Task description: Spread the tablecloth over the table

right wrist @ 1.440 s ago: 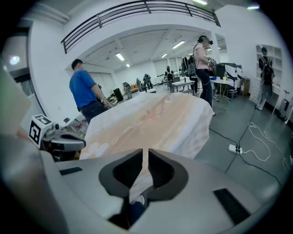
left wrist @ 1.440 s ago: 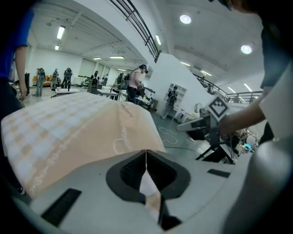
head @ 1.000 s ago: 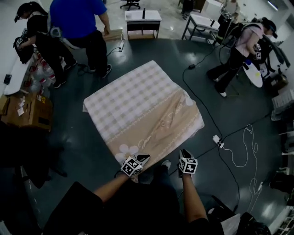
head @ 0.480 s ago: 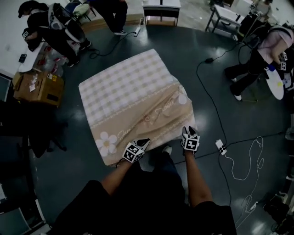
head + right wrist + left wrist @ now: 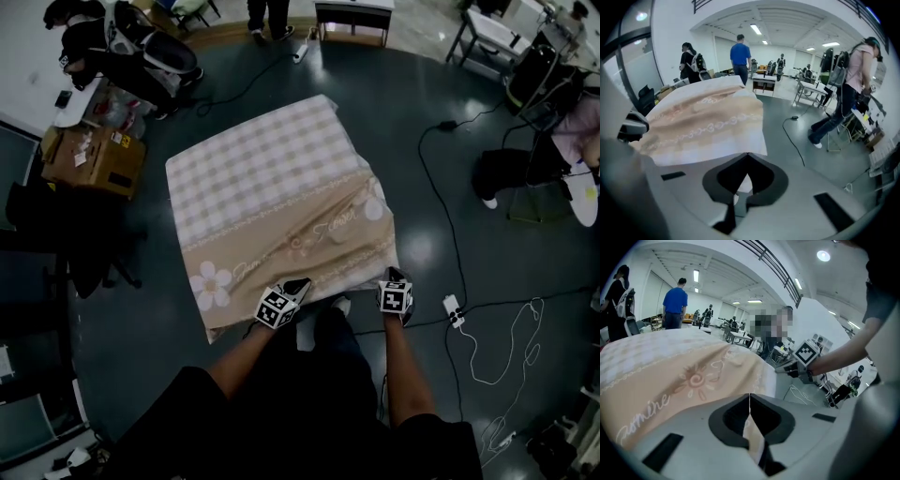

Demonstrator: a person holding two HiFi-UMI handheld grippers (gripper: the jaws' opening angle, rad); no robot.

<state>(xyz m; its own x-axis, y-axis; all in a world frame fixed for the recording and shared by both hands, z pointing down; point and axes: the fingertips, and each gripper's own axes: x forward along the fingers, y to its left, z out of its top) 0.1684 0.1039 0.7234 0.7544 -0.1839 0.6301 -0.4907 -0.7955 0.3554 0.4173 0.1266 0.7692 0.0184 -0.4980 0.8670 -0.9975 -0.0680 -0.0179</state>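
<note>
The tablecloth (image 5: 272,197) covers the table: pale checks on the far half, and a beige band with white flowers and script nearest me. My left gripper (image 5: 298,284) sits at the near hem, shut with a fold of cloth pinched between its jaws (image 5: 750,397). My right gripper (image 5: 395,275) is at the near right corner. Its jaws have just closed and stand shut (image 5: 747,154), with a white bit of the hem showing between them. The cloth (image 5: 703,122) rises away from that corner. The left gripper view also catches the right gripper (image 5: 785,370) past the cloth (image 5: 670,376).
A cardboard box (image 5: 94,159) and a dark chair (image 5: 56,234) stand to the table's left. A power strip (image 5: 453,309) and a white cable (image 5: 506,337) lie on the floor to the right. People stand at the far left (image 5: 122,47) and far right (image 5: 553,141).
Both grippers have come down onto the cloth's near hem, the right one now closed at the corner. The near edge lies squarer to me. The person in blue has left the head view.
</note>
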